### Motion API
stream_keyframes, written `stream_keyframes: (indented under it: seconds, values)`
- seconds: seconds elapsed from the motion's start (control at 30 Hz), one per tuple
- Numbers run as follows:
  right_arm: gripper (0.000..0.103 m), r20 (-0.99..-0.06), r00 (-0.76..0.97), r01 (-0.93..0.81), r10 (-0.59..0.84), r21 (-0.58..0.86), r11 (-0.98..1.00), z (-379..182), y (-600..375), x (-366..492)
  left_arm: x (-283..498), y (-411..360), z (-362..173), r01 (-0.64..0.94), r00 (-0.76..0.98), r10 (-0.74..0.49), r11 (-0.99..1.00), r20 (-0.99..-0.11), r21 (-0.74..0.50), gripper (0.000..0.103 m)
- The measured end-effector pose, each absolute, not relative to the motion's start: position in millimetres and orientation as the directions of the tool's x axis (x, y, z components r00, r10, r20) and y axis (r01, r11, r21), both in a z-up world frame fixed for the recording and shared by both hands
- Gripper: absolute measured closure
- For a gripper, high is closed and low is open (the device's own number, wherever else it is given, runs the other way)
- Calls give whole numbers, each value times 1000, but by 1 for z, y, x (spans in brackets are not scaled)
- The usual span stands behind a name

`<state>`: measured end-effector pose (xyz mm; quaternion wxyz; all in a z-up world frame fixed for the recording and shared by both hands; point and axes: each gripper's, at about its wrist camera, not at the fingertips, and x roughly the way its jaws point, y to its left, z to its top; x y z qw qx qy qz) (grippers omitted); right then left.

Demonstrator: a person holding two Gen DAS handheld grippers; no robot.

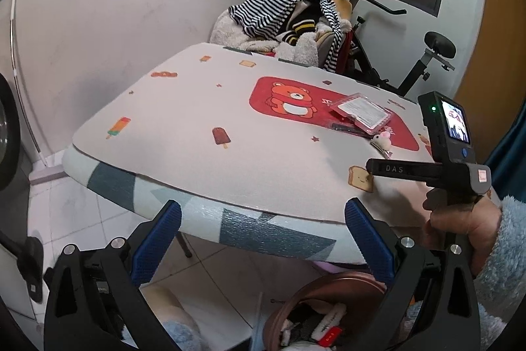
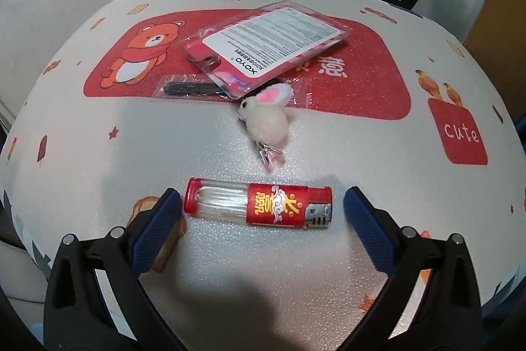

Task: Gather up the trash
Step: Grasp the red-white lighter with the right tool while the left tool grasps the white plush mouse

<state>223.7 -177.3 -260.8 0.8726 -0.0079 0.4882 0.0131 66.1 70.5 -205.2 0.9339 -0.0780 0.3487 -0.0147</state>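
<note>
Hovering low over the surface (image 2: 328,153), the right gripper (image 2: 263,213) has its blue-padded fingers (image 2: 154,229) spread wide with nothing between the pads; a lighter (image 2: 258,208) with a clear body, red cap and red label lies crosswise in the gap, and its left end is close to the left pad while the right end is clearly apart from the other pad. Just beyond the lighter rests a small white plush rabbit clip (image 2: 266,117) with pink ears, its metal clip end pointing toward the lighter. Past it, a flat clear package (image 2: 263,45) with a white printed label lies tilted on the red bear print, partly overlapping a slim clear sleeve (image 2: 190,87) that holds something black.

The left gripper (image 1: 263,232) is held off the near edge of the surface (image 1: 184,127), its jaws likewise wide apart and empty. Below it on the floor stands a brown round bin (image 1: 328,288) with wrappers inside. In this view a hand (image 1: 460,219) in a fluffy blue sleeve (image 1: 503,259) grasps the handle of the right gripper at the surface's near right edge. Beyond the surface, striped clothes (image 1: 279,9) are heaped on a chair, beside an exercise bike (image 1: 411,68).
</note>
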Motion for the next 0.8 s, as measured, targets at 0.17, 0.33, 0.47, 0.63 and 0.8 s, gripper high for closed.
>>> stream_keyframes:
  seconds: [0.17,0.33,0.47,0.63,0.8]
  values:
    - [19,-846,529,-85,62,20,996,-256,-186,218,78,62,-202,-6,738,-115,984,-665,-176,6]
    - [19,-792,596,-133,133,66,989,-246,-211,197,101,43,-200,60,711,-221,965,-668,-255,15]
    - [19,-751,642,-154,155,72,985,-235,-237,175,139,12,-206,111,632,-345,927,-694,-359,41]
    - [19,-716,680,-134,159,91,987,-226,-264,154,182,-39,-213,182,563,-421,902,-711,-391,53]
    - [19,-705,688,-89,170,151,985,-227,-288,139,231,-79,-229,178,511,-420,905,-750,-385,54]
